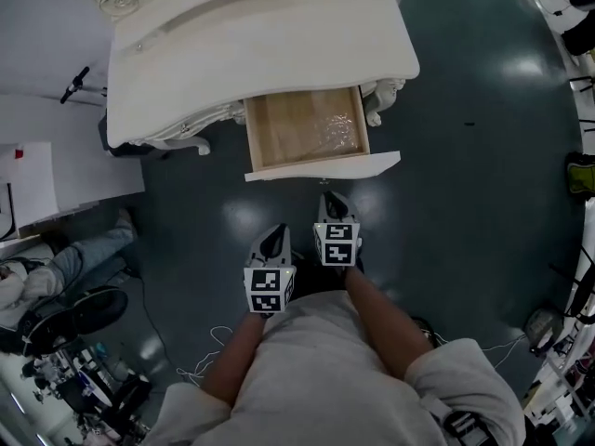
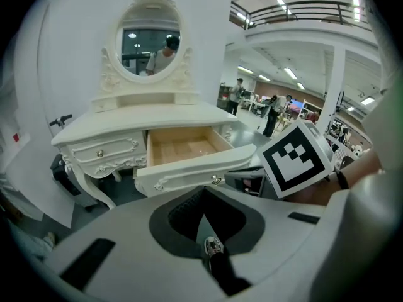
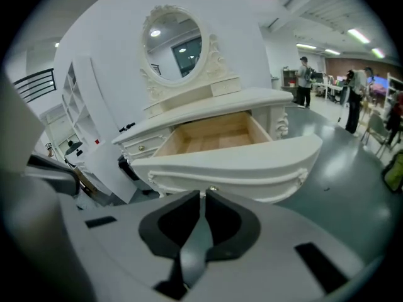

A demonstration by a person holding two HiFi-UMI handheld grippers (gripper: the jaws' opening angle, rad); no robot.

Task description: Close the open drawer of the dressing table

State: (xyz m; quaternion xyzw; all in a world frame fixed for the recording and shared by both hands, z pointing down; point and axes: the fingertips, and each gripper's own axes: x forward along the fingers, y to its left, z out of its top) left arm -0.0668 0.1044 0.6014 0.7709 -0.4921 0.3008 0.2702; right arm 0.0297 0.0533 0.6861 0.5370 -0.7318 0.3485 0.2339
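Note:
The white dressing table point(image 1: 260, 35) has one drawer point(image 1: 307, 128) pulled out, showing its bare wooden inside. The drawer's curved white front point(image 1: 323, 166) faces me. My right gripper point(image 1: 331, 198) is shut and holds nothing, its tip just short of the drawer front. In the right gripper view the drawer front point(image 3: 233, 165) fills the middle, and its small metal knob point(image 3: 213, 188) sits right above the right gripper point(image 3: 203, 195). My left gripper point(image 1: 276, 233) is shut and holds nothing, a little farther back on the left. The left gripper point(image 2: 204, 192) sees the drawer point(image 2: 182, 148) ahead of it.
An oval mirror point(image 2: 150, 43) tops the table. A white panel point(image 1: 56, 179) leans at the left, with a seated person point(image 1: 56, 272) and equipment below it. Cables point(image 1: 209, 342) lie on the dark floor. Several people point(image 3: 304, 77) stand far off in the hall.

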